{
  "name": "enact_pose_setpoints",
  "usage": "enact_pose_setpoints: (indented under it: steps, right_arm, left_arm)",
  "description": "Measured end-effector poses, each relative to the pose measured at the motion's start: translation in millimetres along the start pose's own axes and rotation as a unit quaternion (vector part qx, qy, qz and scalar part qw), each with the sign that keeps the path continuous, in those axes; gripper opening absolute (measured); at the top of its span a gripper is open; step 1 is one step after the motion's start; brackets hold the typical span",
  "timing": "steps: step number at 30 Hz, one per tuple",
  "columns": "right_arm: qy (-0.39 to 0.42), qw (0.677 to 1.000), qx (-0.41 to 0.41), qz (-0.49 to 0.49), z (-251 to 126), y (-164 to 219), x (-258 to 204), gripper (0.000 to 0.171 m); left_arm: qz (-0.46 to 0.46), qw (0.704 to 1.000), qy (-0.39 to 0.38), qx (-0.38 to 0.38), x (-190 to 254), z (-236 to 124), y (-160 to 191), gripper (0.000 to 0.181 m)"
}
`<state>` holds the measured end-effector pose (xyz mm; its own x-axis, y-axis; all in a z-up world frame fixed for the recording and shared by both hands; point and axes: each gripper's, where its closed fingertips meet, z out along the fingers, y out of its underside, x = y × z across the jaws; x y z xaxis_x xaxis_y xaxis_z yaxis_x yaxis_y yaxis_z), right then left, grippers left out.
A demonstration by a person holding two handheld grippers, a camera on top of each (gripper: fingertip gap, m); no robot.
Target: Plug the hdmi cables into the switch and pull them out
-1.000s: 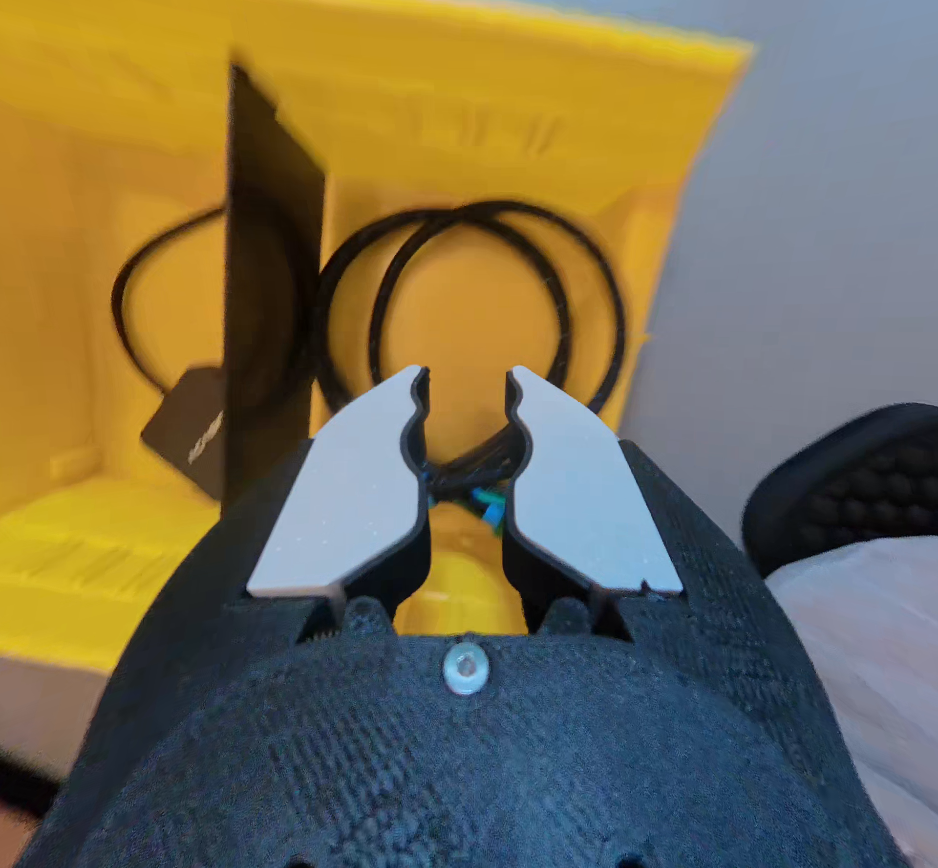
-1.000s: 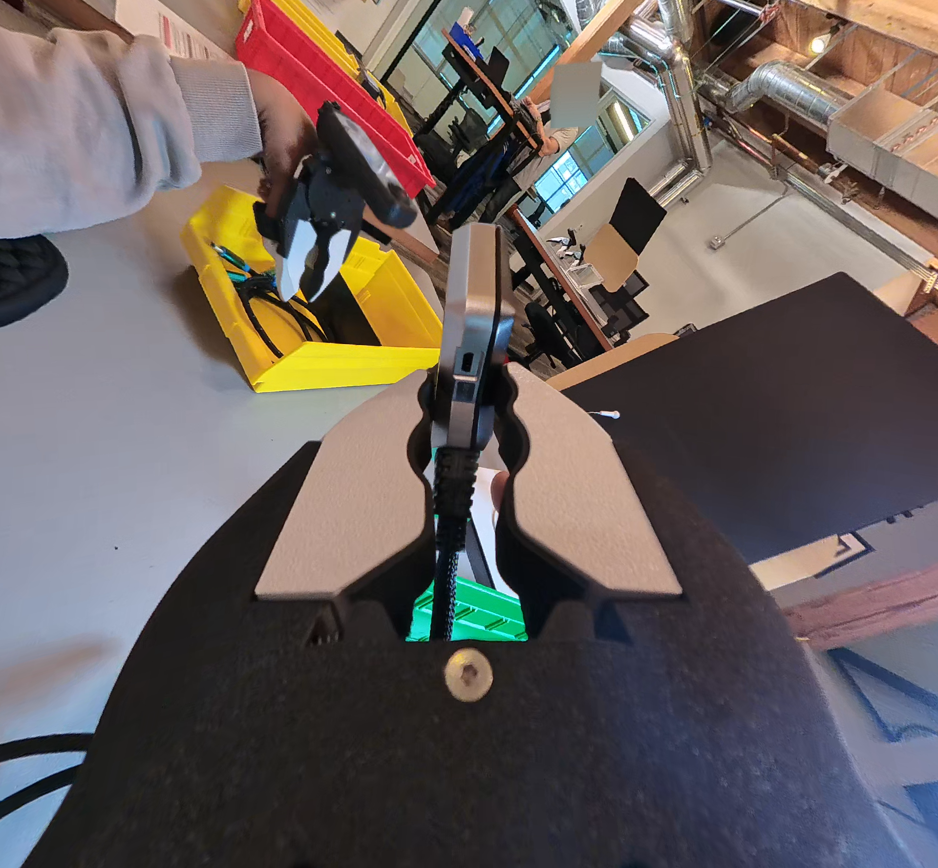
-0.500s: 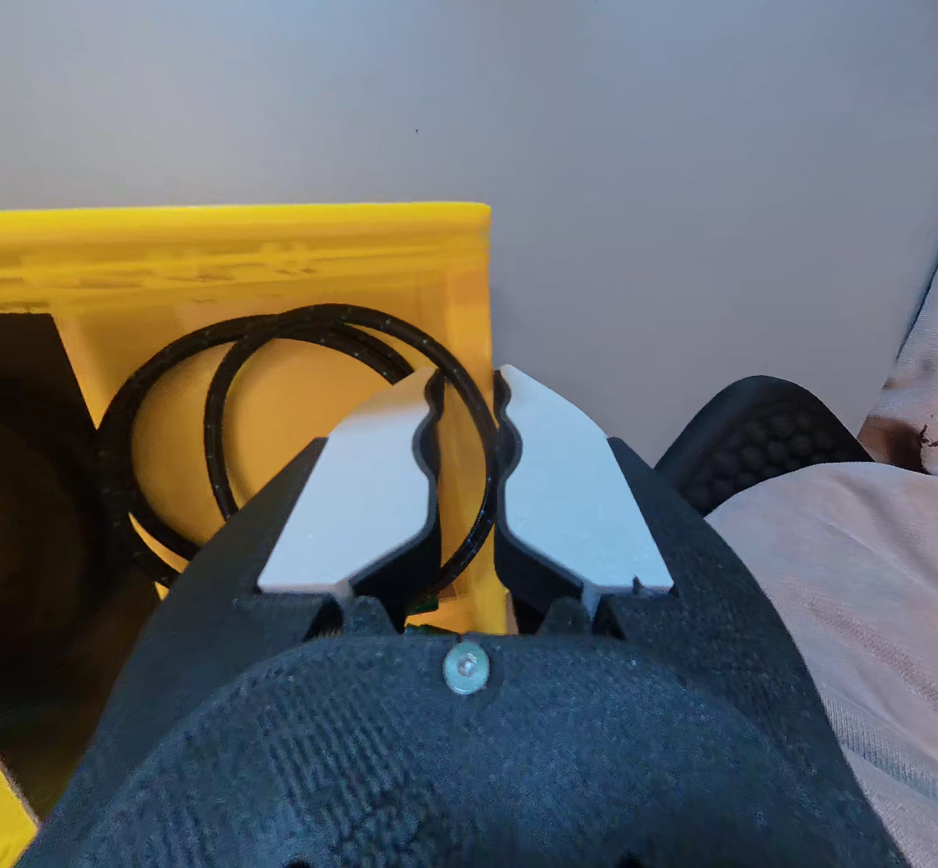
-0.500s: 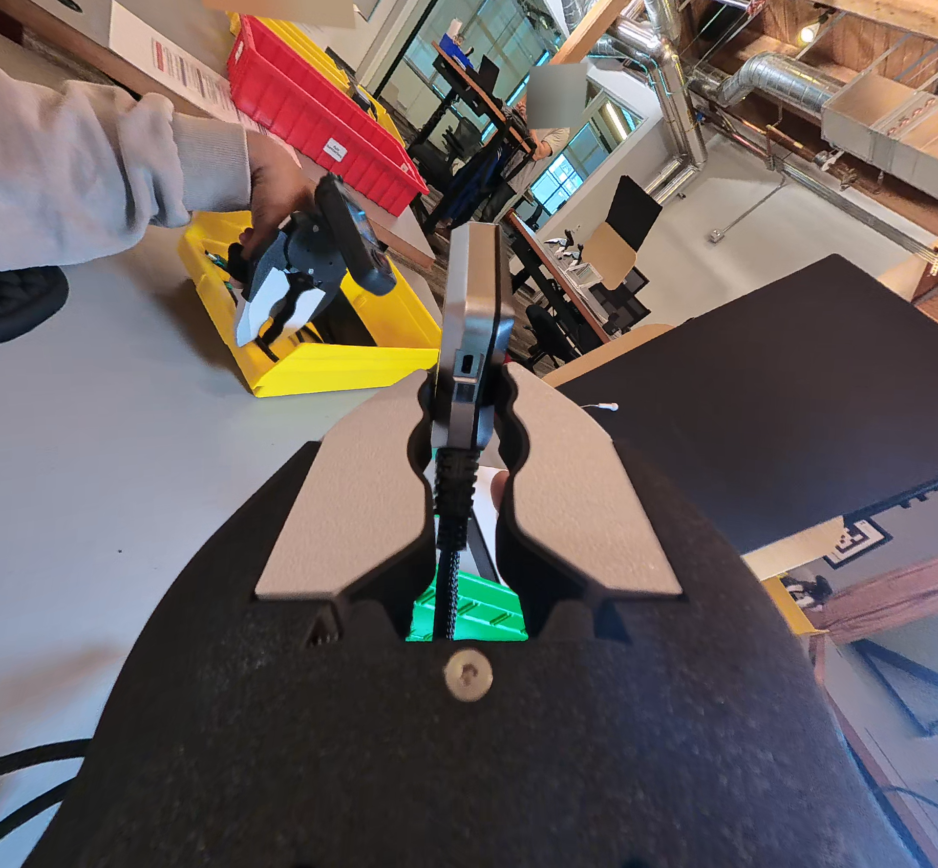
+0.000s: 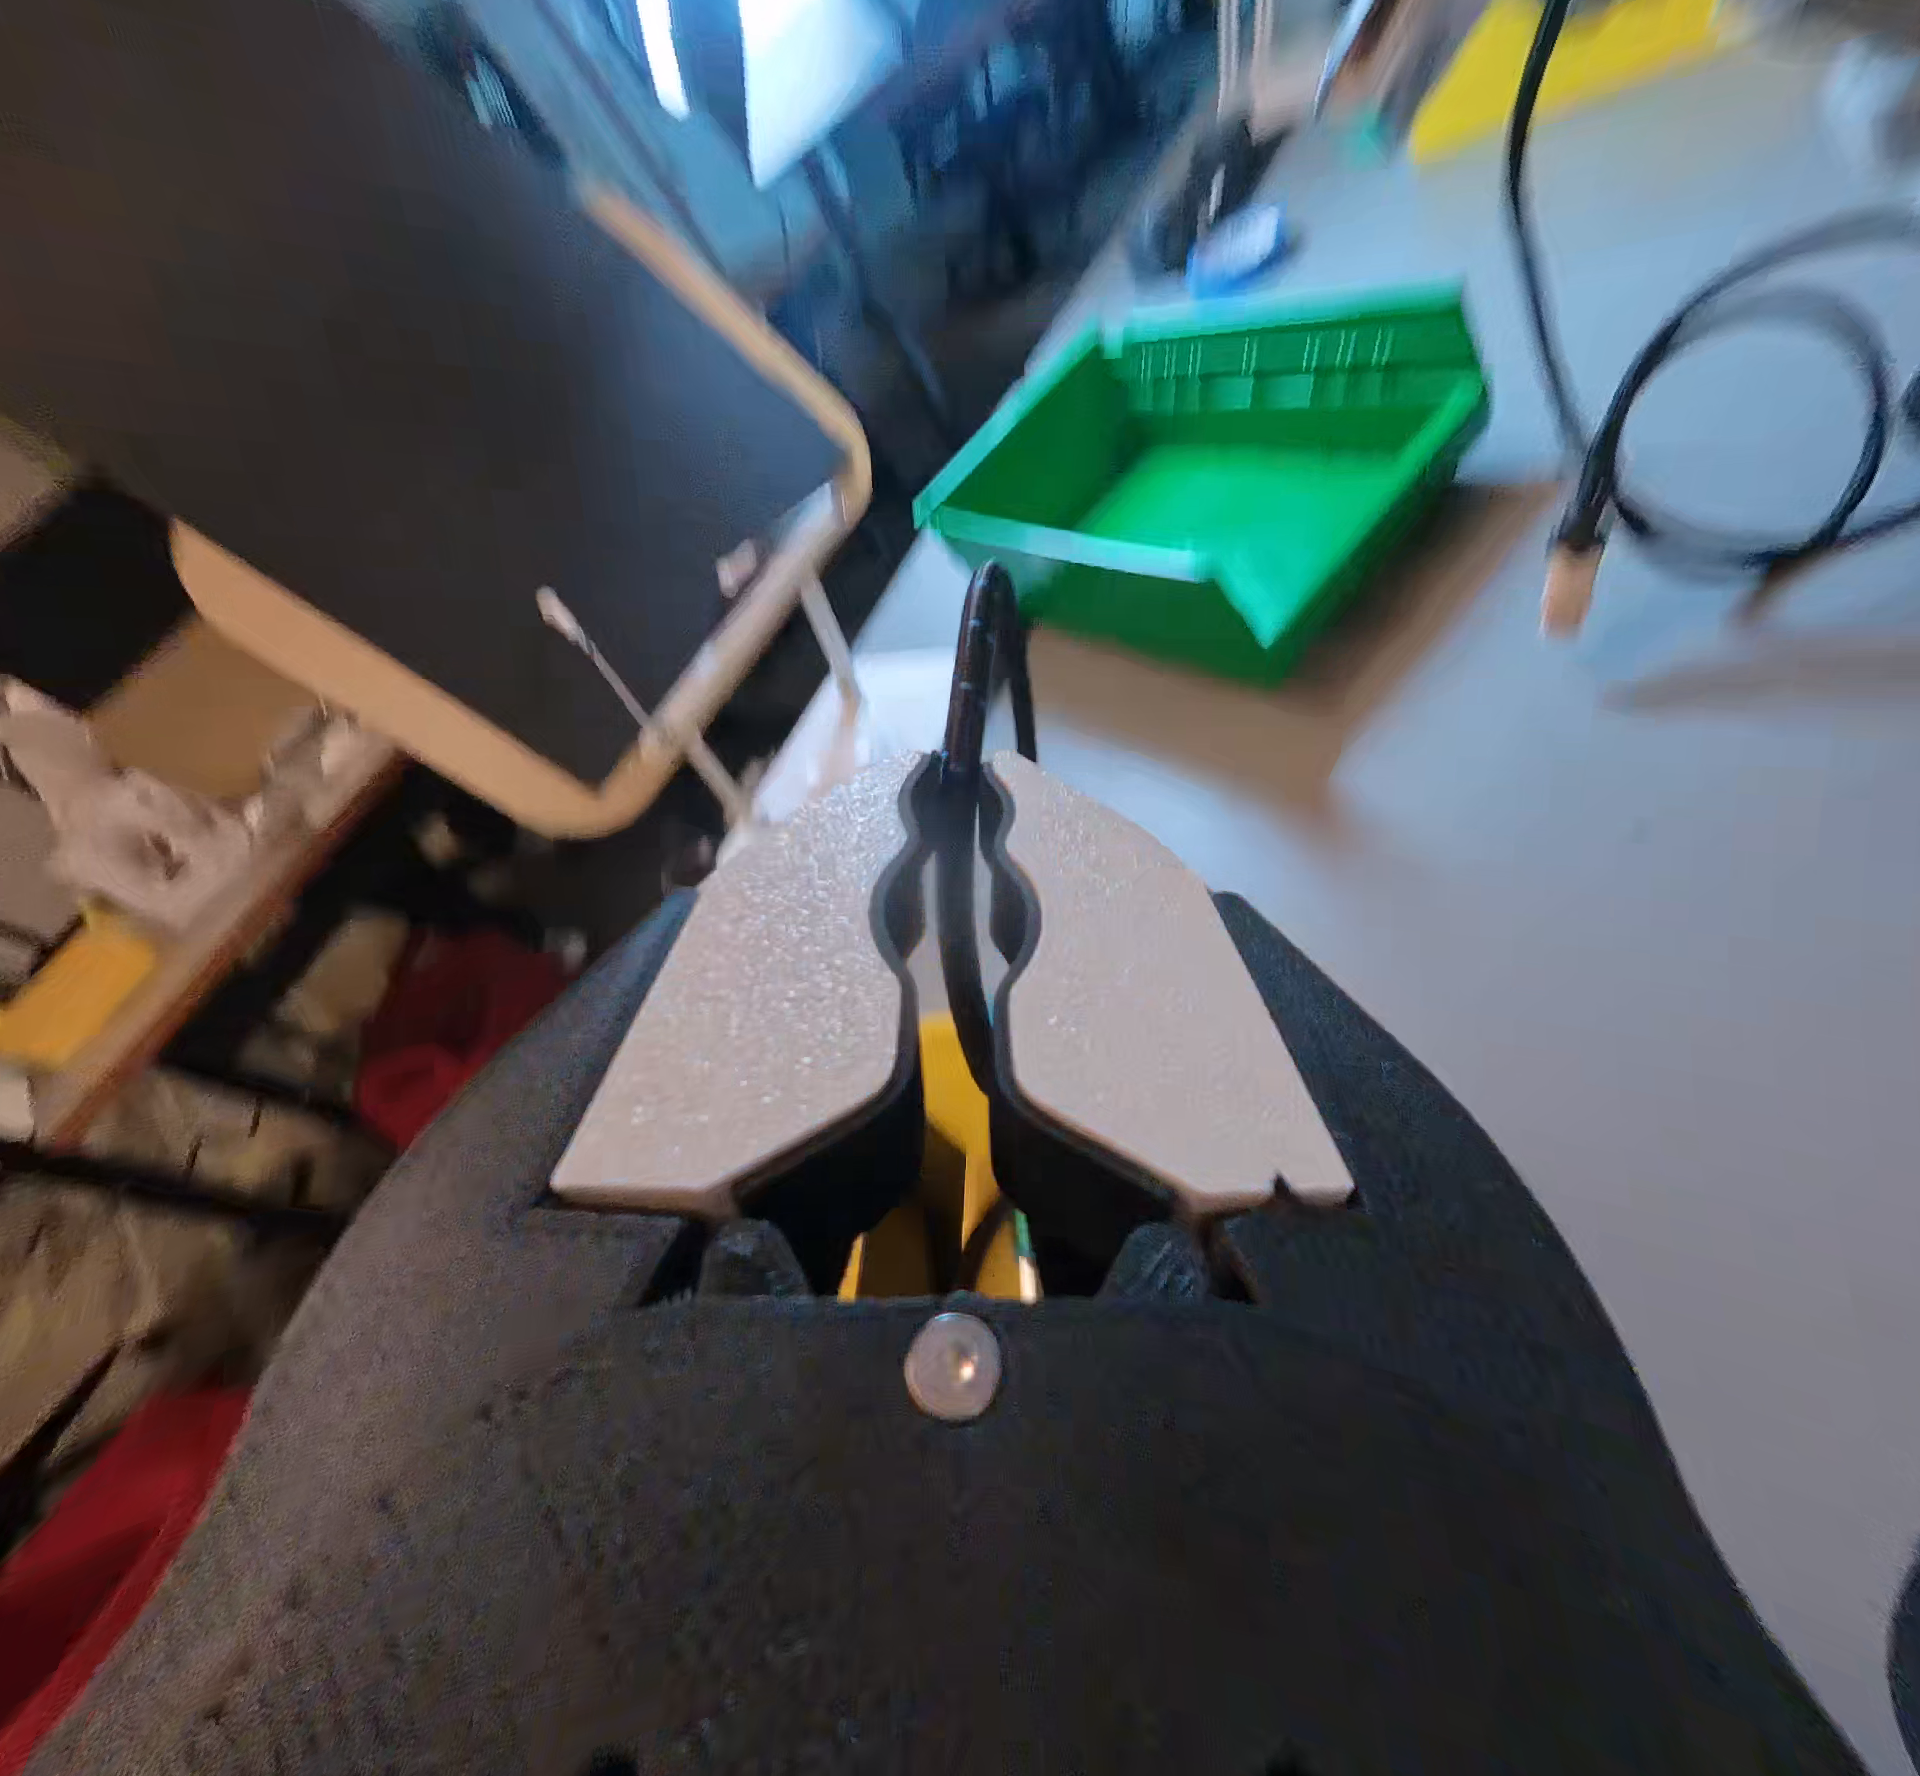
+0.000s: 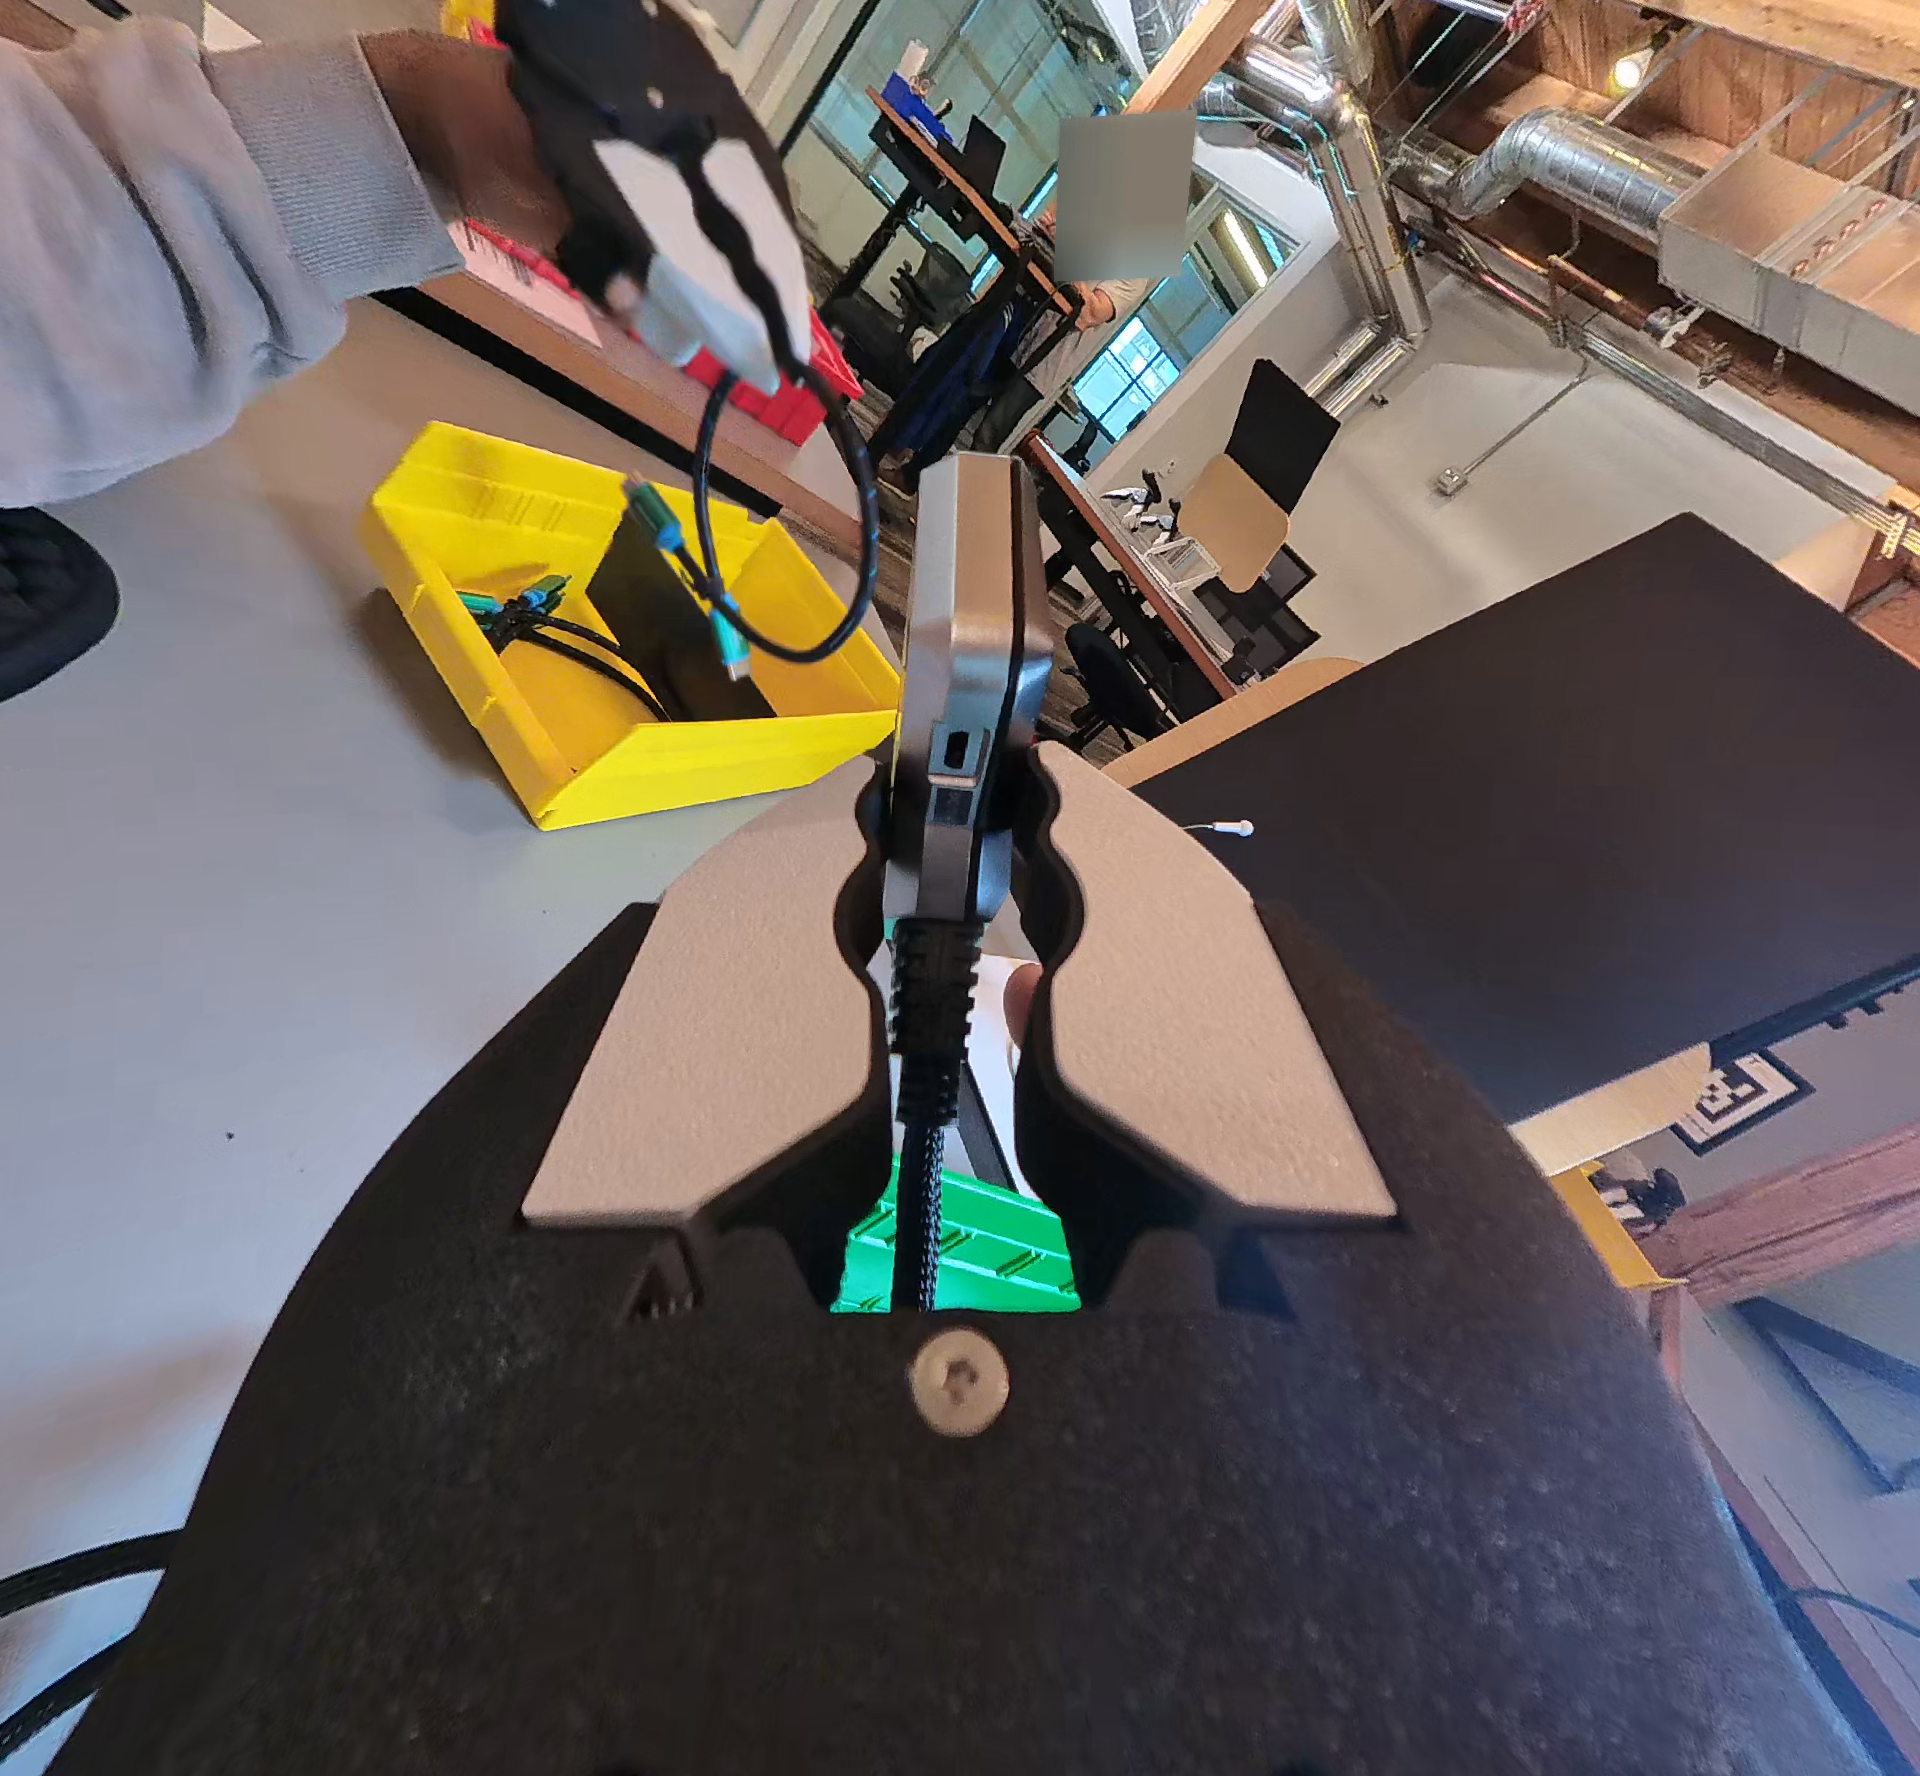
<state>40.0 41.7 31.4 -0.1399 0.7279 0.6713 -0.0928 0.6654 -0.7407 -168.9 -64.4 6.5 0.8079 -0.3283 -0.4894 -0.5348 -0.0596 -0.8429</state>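
My left gripper (image 5: pixel 954 770) is shut on a thin black cable (image 5: pixel 971 687). In the right wrist view the same gripper (image 6: pixel 774 360) is raised above the yellow bin (image 6: pixel 644 750), and the cable (image 6: pixel 831 583) hangs from it in a loop with teal plugs (image 6: pixel 727 640) at its ends. My right gripper (image 6: pixel 951 781) is shut on the grey metal switch (image 6: pixel 966 625), held upright on edge, with its braided black lead (image 6: pixel 920 1196) running back between the fingers. More cables (image 6: pixel 551 630) lie in the yellow bin.
A green bin (image 5: pixel 1226 469) stands on the grey table (image 5: pixel 1558 895), with a coiled black cable (image 5: pixel 1756 438) to its right. A black panel (image 6: pixel 1507 843) stands at the table's far edge. A red bin (image 6: pixel 790 396) lies behind the yellow one. A black padded object (image 6: pixel 42 604) is at the left. Across from one pair of fingers to the other is roughly 25 cm.
My left gripper closed on the cable in the yellow bin, lifted it out and swung toward the green bin. The right gripper holds the switch in the same place.
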Motion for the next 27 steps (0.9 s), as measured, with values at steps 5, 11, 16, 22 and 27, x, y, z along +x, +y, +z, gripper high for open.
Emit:
enact_pose_setpoints:
  steps: [5,11,16,22,27]
  right_arm:
    - [0.003,1.0,0.004,0.005,-2.1,-0.9,2.4,0.023]
    - [0.017,1.0,0.005,0.005,-11.5,-2.7,10.9,0.023]
    - [0.033,0.999,0.0,0.002,-20.0,0.4,20.3,0.023]
    - [0.04,0.999,0.011,0.014,-25.7,2.0,28.5,0.022]
    - [0.035,0.999,0.008,0.012,-22.3,2.0,25.3,0.022]
  left_arm:
    - [-0.06,0.983,0.075,0.157,25.7,7.5,-65.6,0.006]
    - [-0.218,0.944,0.228,0.092,80.2,99.3,-40.6,0.006]
    - [-0.237,0.932,0.245,-0.121,135.8,180.9,57.6,0.007]
    - [-0.05,0.957,0.154,-0.241,122.7,176.4,92.9,0.023]
    - [0.006,0.939,0.297,-0.174,180.2,155.8,51.5,0.028]
